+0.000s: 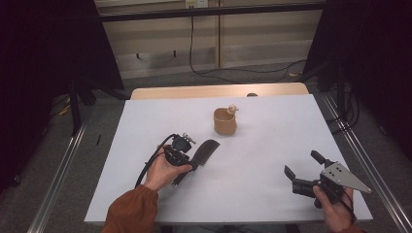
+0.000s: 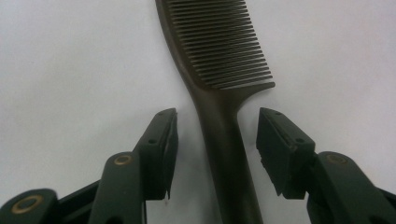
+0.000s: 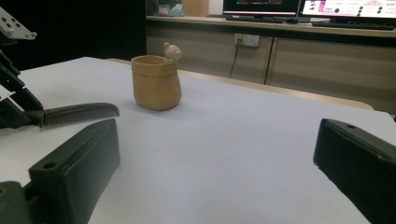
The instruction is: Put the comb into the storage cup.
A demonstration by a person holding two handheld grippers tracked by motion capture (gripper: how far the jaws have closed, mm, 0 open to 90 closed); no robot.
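A dark brown comb (image 2: 219, 51) lies flat on the white table top (image 1: 272, 141), teeth end toward the far right (image 1: 207, 150). My left gripper (image 2: 217, 113) is low over the comb's handle, one jaw on each side of it. A gap shows on both sides, so the pads do not press on it. That gripper (image 1: 190, 164) sits at the table's left middle. My right gripper (image 1: 302, 163) rests near the front right, open and holding nothing (image 3: 217, 128). The comb (image 3: 79, 114) is also visible in the right gripper view.
A tan cup (image 1: 225, 122) with a small figure (image 1: 232, 108) on its rim stands at the table's middle back, also seen from the right gripper (image 3: 155, 84). Metal rails run along both sides of the table. Cabinets and monitors (image 3: 345, 8) stand behind.
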